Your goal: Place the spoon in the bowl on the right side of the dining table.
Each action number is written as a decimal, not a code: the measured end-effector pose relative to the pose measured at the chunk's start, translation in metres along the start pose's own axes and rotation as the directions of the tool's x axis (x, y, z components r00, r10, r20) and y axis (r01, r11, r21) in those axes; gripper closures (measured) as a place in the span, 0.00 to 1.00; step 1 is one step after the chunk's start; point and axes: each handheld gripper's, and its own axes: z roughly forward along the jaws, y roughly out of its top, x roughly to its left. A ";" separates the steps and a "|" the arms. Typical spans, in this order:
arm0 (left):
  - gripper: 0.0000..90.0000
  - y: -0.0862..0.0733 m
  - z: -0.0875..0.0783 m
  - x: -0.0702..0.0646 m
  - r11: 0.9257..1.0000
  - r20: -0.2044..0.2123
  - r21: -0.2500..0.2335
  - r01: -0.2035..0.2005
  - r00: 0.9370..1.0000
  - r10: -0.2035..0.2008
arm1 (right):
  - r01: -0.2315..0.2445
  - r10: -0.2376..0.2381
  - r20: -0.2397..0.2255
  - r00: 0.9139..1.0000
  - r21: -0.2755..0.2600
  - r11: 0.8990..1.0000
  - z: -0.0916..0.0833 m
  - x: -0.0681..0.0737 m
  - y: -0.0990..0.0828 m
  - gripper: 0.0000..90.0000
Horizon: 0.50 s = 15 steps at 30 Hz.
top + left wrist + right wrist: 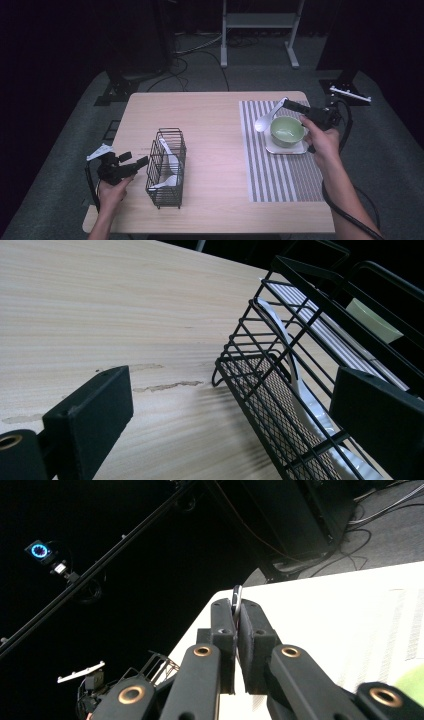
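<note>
Right claw [289,104] clamps spoon [265,120] handle, bowl end pointing down-left toward table

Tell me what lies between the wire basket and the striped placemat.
Nothing: in the high view, bare wooden table separates the wire basket from the striped placemat.

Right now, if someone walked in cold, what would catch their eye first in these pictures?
Probably the right hand-held gripper, shut on the handle of a white spoon held beside the green bowl on the striped placemat. Next, the black wire basket left of the table's middle, with more white spoons in it. The left hand-held gripper waits open beside it.
</note>
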 end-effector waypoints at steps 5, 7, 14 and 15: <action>0.03 0.000 0.000 0.000 1.000 -0.001 0.001 -0.001 1.000 0.001 | -0.004 0.005 0.020 1.000 -0.015 1.000 -0.007 -0.006 0.002 0.95; 0.03 0.000 -0.001 0.000 1.000 -0.002 0.001 -0.002 1.000 0.002 | -0.007 0.008 0.029 1.000 -0.018 1.000 -0.009 -0.008 0.003 0.95; 0.03 0.000 0.000 0.000 1.000 0.000 0.002 -0.001 1.000 0.001 | -0.011 0.012 0.051 0.999 -0.029 1.000 -0.012 -0.013 0.003 0.95; 0.03 0.000 0.000 0.000 1.000 0.000 0.003 -0.001 1.000 0.001 | -0.010 0.011 0.053 0.999 -0.028 1.000 -0.013 -0.014 0.002 0.95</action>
